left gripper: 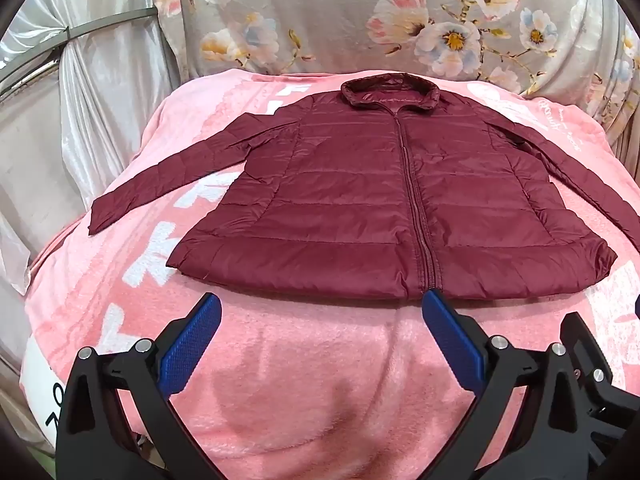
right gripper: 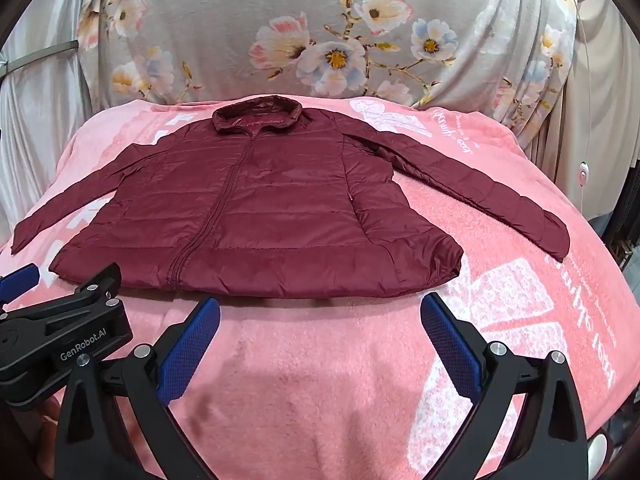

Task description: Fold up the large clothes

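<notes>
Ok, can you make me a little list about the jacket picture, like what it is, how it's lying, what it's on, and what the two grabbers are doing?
garment: dark red puffer jacket, zipped shut
pose: flat, front up, both sleeves spread out, not folded yet
collar: at the far end
surface: pink blanket with white letters
behind: flowered cloth
left gripper: open, empty, just short of the hem
right gripper: open, empty, just short of the hem
</notes>
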